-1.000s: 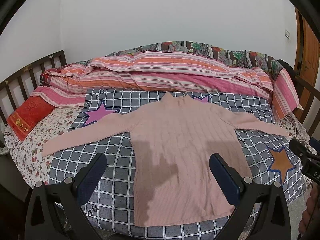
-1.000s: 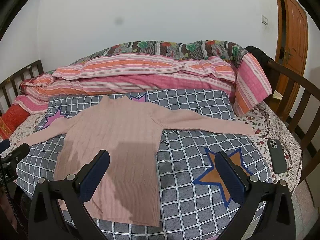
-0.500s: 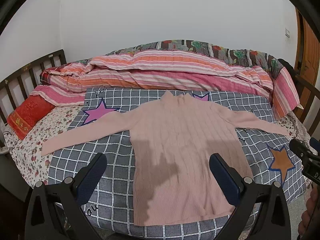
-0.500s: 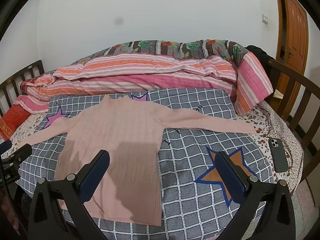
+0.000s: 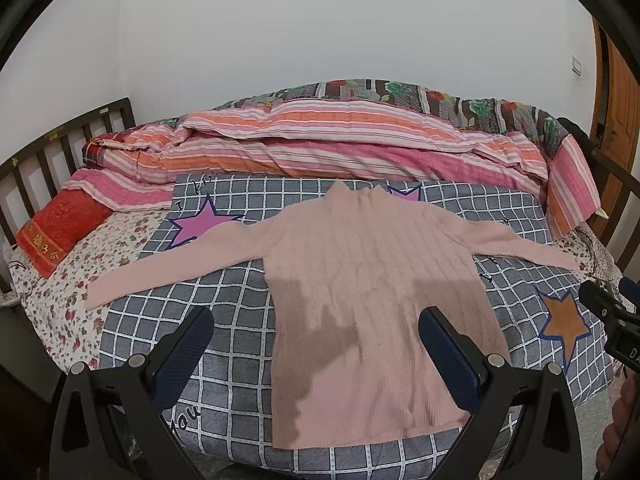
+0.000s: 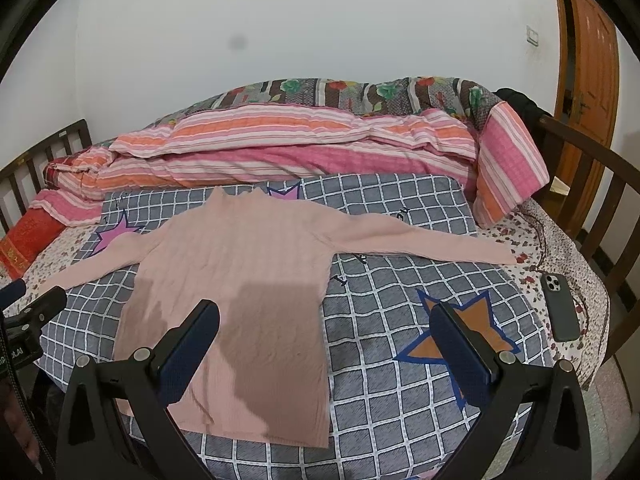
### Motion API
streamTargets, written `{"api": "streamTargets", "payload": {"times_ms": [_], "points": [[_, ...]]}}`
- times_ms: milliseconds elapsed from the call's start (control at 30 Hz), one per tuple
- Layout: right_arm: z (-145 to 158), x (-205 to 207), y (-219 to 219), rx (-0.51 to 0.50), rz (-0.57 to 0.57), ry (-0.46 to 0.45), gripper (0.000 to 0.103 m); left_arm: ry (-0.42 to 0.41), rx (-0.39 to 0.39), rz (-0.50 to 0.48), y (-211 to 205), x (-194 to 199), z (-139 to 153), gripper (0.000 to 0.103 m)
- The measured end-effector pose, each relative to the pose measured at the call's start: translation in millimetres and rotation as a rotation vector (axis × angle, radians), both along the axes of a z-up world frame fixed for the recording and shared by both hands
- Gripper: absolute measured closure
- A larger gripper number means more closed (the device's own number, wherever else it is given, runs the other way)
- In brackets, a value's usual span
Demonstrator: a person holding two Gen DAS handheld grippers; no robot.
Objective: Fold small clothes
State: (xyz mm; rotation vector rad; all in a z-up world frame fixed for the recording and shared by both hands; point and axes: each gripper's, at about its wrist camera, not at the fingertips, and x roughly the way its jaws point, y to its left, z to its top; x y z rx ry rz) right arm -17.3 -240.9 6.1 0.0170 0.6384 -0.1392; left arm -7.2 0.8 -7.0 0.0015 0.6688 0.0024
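Observation:
A pink ribbed sweater (image 5: 372, 280) lies flat, front up, on a grey checked blanket (image 5: 224, 292), sleeves spread to both sides, collar toward the wall. It also shows in the right wrist view (image 6: 240, 280). My left gripper (image 5: 316, 330) is open and empty, held above the sweater's lower half near the hem. My right gripper (image 6: 326, 326) is open and empty, held above the sweater's right lower edge and the blanket. The right gripper's side shows at the edge of the left wrist view (image 5: 612, 320).
A rolled striped pink quilt (image 5: 340, 148) lies along the back. A red pillow (image 5: 60, 228) sits at the left by the wooden bed rail (image 5: 48, 148). A dark phone (image 6: 560, 306) lies on the floral sheet at the right. A wooden footboard (image 6: 600, 184) and a door (image 6: 592, 52) stand at the right.
Both grippers have drifted slightly; the view shifts a little. The sweater has not moved and both grippers stay open.

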Motion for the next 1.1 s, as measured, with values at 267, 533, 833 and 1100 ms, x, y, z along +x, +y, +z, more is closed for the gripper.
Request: {"api": "streamTargets", "payload": {"times_ms": [267, 533, 833, 1100], "points": [[5, -8, 6, -0.002, 0.017, -0.003, 0.000, -0.016, 0.001, 0.007, 6, -11, 8, 0.000], [11, -20, 11, -0.002, 0.034, -0.018, 0.000, -0.034, -0.005, 0.015, 13, -23, 16, 0.000], [10, -25, 15, 0.000, 0.045, -0.020, 0.000, -0.038, -0.008, 0.016, 15, -26, 17, 0.000], [2, -19, 14, -0.006, 0.047, -0.024, 0.000, -0.013, -0.057, 0.038, 27, -15, 7, 0.000]]}}
